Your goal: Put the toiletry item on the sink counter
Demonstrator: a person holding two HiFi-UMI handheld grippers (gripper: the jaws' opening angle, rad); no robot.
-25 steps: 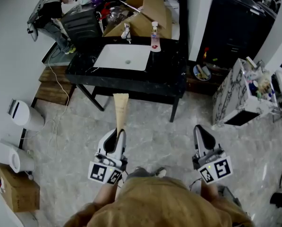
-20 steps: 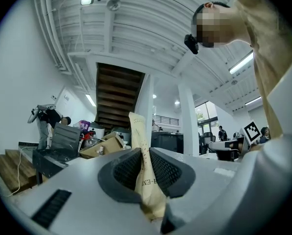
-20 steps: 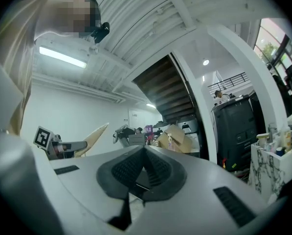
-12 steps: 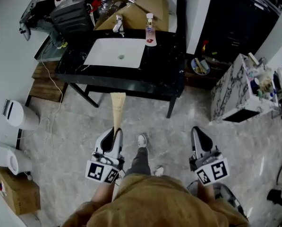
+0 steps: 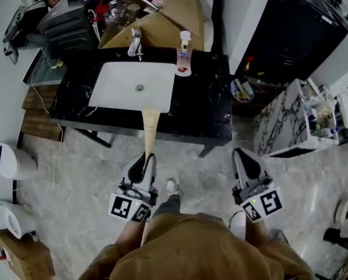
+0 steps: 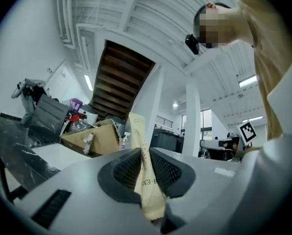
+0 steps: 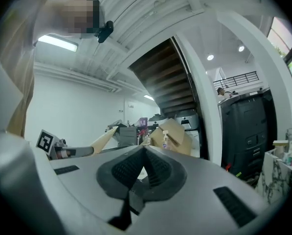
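My left gripper [image 5: 145,158] is shut on a long tan paper-wrapped toiletry packet [image 5: 150,130], which points forward. In the head view the packet's far end overlaps the front edge of the black marble sink counter [image 5: 204,101] beside its white basin [image 5: 135,86]. The left gripper view shows the packet [image 6: 140,143] pinched between the ribbed pads [image 6: 129,168] and sticking up past them. My right gripper [image 5: 239,153] hangs level with the left one over the floor. Its jaws [image 7: 144,164] are shut with nothing between them. The packet [image 7: 104,139] also shows at the left of the right gripper view.
A faucet [image 5: 134,42] and a pump soap bottle [image 5: 184,53] stand at the counter's back. Open cardboard boxes [image 5: 165,13] sit behind it. A marble-patterned cabinet [image 5: 283,126] stands right, white appliances [image 5: 10,160] left. A person [image 5: 35,15] crouches far left.
The sink counter has come nearer and lower in the head view, so the packet's tip now overlaps its front edge. Both grippers keep their grip and pose.
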